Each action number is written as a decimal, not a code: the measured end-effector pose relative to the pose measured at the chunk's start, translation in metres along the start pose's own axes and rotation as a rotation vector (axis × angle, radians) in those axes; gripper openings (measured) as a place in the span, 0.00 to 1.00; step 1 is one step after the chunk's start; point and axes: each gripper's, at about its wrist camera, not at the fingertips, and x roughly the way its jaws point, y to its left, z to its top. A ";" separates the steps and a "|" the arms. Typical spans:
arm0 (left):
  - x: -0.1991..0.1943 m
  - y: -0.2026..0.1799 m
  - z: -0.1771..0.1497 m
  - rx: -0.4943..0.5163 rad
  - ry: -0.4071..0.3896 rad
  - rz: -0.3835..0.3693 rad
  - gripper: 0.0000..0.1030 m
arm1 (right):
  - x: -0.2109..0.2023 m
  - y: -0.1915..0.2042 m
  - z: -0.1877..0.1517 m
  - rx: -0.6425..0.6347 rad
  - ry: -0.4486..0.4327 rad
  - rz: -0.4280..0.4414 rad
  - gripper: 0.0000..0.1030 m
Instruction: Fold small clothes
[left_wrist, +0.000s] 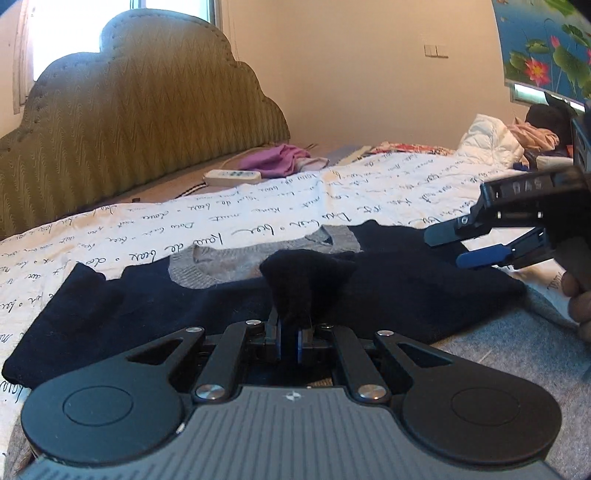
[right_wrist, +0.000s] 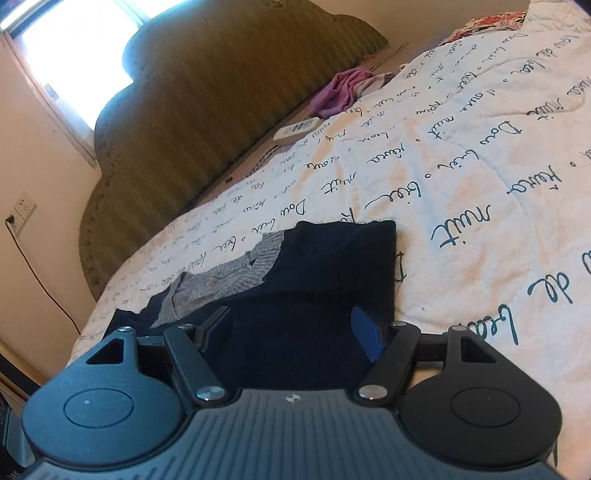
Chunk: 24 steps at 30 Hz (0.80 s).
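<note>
Fabric is seen pinched in the left gripper (left_wrist: 289, 338): its blue-padded fingers are drawn close together on a raised fold of the navy sweater (left_wrist: 221, 295), which stands up in a dark tuft just beyond the fingertips. The sweater is laid flat on the quilt (left_wrist: 369, 192), with its grey collar (left_wrist: 221, 262) facing up and away from the camera. A grey cloth (left_wrist: 498, 347) is noted at the lower right, touching the sweater's near edge.

To the right in the left wrist view, the right gripper (left_wrist: 448, 247) is seen from the side, held above the sweater's right shoulder with its fingers apart and nothing between them. Part of a hand (left_wrist: 580, 299) is visible behind it at the frame edge.

In the right wrist view, the right gripper (right_wrist: 295, 332) is confirmed spread wide, one blue pad (right_wrist: 365, 336) exposed, with the sweater (right_wrist: 314, 295) lying beneath and between the fingers; contact with the cloth cannot be determined.

Farther back, the white quilt with black script is spread over the bed. A white remote (left_wrist: 232, 176) and a purple garment (left_wrist: 277, 158) lie near the green headboard (left_wrist: 129, 129). A pile of clothes (left_wrist: 517, 136) is recorded at the far right, and a window (left_wrist: 74, 22) behind the headboard.
</note>
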 end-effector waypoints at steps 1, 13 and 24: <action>-0.001 0.000 0.001 0.000 -0.004 0.001 0.06 | -0.002 0.006 0.001 0.029 0.019 0.018 0.77; -0.010 -0.004 0.000 0.077 -0.063 -0.156 0.62 | 0.073 0.052 -0.008 0.308 0.333 0.309 0.82; -0.027 0.028 -0.002 -0.092 -0.171 -0.155 0.84 | 0.080 0.053 -0.008 0.227 0.362 0.245 0.12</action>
